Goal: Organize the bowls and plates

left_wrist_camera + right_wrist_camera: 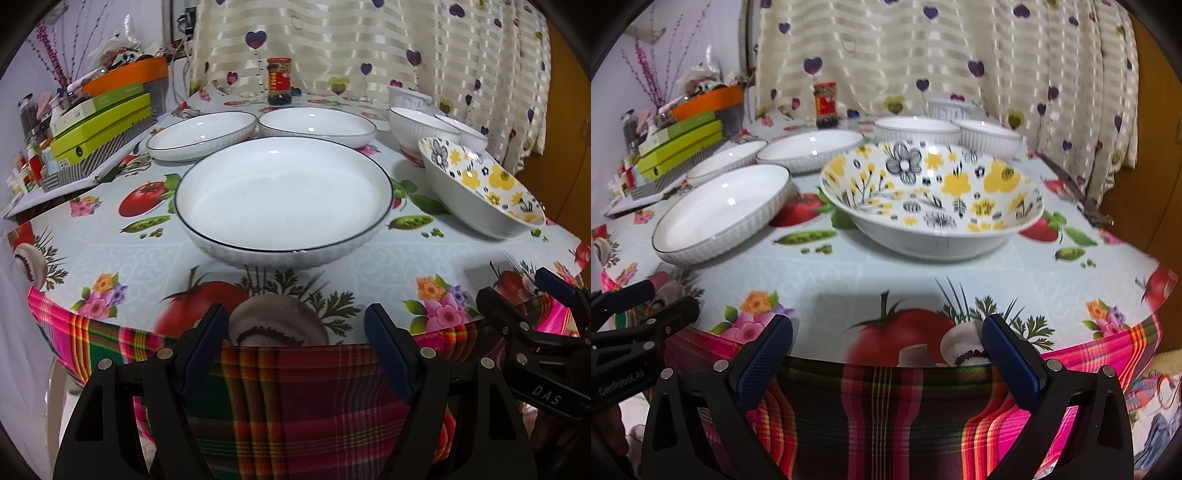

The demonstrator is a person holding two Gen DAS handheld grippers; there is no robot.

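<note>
The left gripper sits at the bottom centre of its own view, fingers spread wide, nothing between them. The right gripper is likewise at bottom centre, fingers apart and empty, and shows again at lower right of the left view.

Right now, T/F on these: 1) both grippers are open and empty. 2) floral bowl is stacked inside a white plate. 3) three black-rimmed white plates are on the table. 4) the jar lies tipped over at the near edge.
1) The left gripper and right gripper are open and empty. True.
2) The floral bowl is stacked inside a white plate. False: it sits alone on the tablecloth, right of the nearest plate.
3) Three black-rimmed white plates are on the table. True: the nearest plate, plus two behind it.
4) The jar is tipped over at the near edge. False: it stands upright at the far side.
</note>
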